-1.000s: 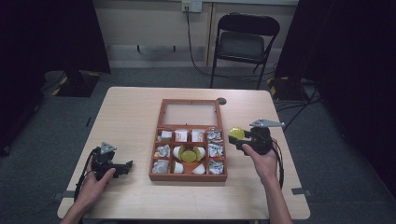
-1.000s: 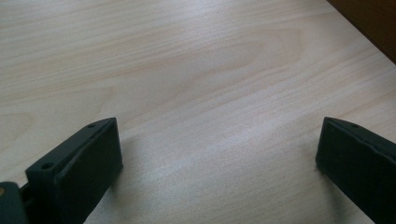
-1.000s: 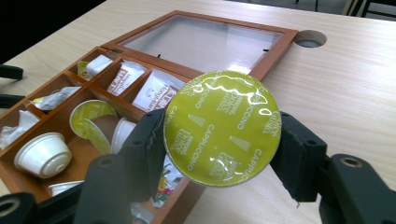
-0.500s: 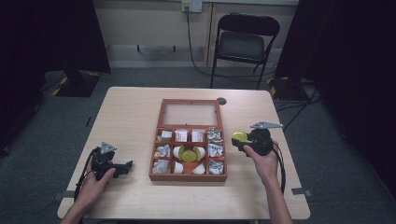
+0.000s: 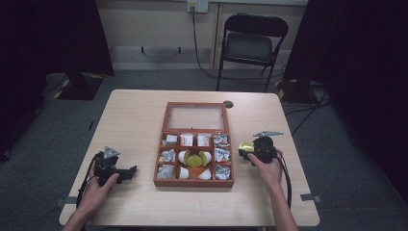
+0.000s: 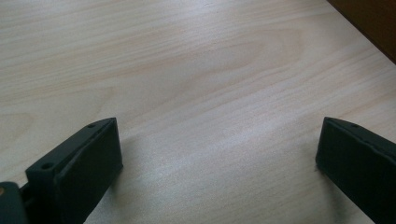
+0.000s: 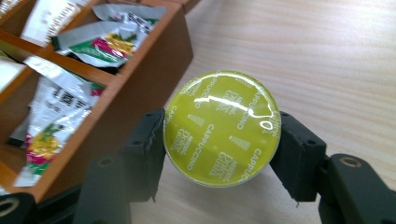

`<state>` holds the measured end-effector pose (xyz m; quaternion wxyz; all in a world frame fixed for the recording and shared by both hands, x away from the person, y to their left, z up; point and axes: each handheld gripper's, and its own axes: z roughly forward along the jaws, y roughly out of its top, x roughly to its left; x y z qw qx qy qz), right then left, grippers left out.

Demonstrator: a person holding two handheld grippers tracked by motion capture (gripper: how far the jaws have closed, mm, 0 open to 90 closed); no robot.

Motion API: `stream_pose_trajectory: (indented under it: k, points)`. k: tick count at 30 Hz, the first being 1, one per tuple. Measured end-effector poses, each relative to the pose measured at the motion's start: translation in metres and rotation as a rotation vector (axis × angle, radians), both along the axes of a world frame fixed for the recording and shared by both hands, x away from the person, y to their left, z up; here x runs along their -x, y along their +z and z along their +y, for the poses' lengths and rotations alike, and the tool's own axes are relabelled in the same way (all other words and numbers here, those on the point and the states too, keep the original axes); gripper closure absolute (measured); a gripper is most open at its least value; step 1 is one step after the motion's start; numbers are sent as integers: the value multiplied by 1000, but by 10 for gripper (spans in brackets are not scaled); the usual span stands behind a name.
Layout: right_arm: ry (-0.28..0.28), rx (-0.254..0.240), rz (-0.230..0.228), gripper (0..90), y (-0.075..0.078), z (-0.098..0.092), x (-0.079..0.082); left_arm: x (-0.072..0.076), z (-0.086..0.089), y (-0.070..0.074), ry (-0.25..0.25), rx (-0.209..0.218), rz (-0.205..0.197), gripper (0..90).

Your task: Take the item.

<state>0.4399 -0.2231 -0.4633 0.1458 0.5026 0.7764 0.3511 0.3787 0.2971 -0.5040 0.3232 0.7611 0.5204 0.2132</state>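
My right claw (image 7: 222, 140) is clamped on a round coffee capsule (image 7: 222, 128) with a glossy yellow-green foil lid printed "Cappuccino", just beside the wooden box (image 7: 154, 70), right of it; my left claw (image 6: 219, 158) rests apart on the counter (image 6: 210, 70)

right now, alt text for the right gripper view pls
The right gripper is shut on a yellow-green cappuccino capsule, foil lid facing the camera, above a pale wooden table. To its left stands a wooden compartment box holding crumpled sachets.
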Motion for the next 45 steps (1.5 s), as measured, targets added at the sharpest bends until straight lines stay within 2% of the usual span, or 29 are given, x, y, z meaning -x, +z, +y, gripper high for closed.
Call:
stream_pose_trajectory:
  k: [6,12,17,23,39,45]
  points:
    - [-1,8,31,403,-9,-2,-2,0,0,0,0,0,0,0]
    - [1,23,30,402,-12,1,-2,0,0,0,0,1,0,0]
    - [7,16,36,387,-12,0,-2,0,0,0,0,1,0,0]
    - [4,1,20,330,-8,-2,-1,0,0,0,0,-1,0,0]
    - [-13,-52,-47,321,12,-12,12,0,0,0,0,0,0,0]
    - [-4,-29,-62,336,18,-19,24,0,0,0,0,0,0,0]
